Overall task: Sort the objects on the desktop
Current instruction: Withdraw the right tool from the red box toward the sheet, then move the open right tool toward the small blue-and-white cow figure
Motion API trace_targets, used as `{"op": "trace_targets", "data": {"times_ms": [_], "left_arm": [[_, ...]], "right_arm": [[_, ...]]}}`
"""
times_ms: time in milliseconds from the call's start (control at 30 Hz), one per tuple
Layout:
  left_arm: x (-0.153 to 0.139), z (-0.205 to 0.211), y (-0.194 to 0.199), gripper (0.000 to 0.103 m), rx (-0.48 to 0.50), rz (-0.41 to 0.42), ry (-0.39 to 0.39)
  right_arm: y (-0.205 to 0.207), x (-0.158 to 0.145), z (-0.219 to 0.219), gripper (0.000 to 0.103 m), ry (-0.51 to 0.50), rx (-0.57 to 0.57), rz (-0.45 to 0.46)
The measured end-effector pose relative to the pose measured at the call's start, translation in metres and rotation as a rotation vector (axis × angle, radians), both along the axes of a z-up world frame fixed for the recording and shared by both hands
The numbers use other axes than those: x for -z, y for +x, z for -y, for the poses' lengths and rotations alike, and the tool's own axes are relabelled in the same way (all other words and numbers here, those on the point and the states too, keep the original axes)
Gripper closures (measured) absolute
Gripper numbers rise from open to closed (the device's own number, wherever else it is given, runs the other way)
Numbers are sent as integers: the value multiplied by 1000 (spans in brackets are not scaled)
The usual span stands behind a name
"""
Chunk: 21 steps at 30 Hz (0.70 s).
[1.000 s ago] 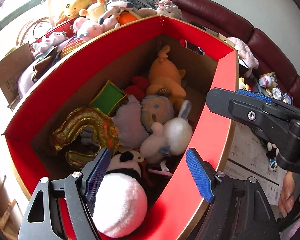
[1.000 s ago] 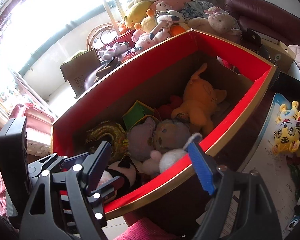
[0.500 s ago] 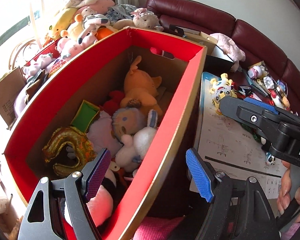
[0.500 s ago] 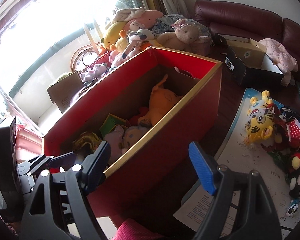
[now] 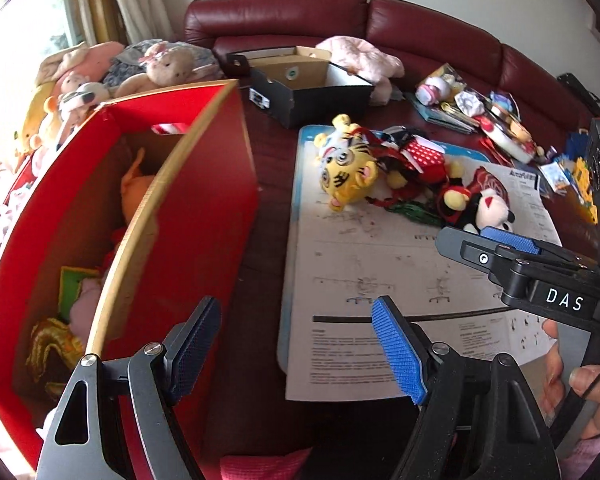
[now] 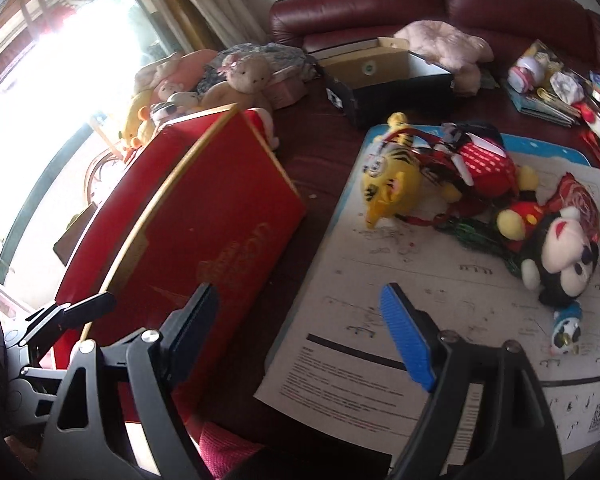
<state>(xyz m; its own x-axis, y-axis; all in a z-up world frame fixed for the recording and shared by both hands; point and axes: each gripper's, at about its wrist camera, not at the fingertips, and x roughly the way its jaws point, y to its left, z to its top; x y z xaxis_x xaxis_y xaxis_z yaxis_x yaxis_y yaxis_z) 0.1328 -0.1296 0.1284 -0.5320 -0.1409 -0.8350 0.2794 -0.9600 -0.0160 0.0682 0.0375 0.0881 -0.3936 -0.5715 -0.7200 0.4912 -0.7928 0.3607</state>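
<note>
Both grippers were swung from over the red box (image 5: 188,216) to the toys on the paper sheet (image 5: 380,264). Left gripper (image 5: 296,354) and right gripper (image 6: 300,336) were observed wide open and empty, the right having just opened further. Another pick was judged next, likely the tiger toy (image 6: 388,188).

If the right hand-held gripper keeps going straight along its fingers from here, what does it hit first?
Most likely the printed paper sheet on the table: the open right hand-held gripper points down at its bare near part, with nothing between the fingers. The black-and-white plush lies off to the right. Depth is uncertain.
</note>
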Motion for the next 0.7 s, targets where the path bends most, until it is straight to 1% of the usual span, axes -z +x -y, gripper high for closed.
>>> {"op": "trace_targets", "data": {"times_ms": [167, 400, 600, 700], "left_arm": [[24, -48, -39, 25, 122, 39, 39], [53, -109, -76, 25, 263, 81, 22], [82, -146, -103, 25, 358, 141, 30], [94, -171, -117, 25, 418, 167, 23]], "right_arm": [[-21, 37, -84, 20, 30, 183, 77], [-28, 78, -188, 20, 67, 389, 157], [-40, 105, -250, 20, 75, 545, 219], [-48, 115, -272, 22, 77, 590, 236]]}}
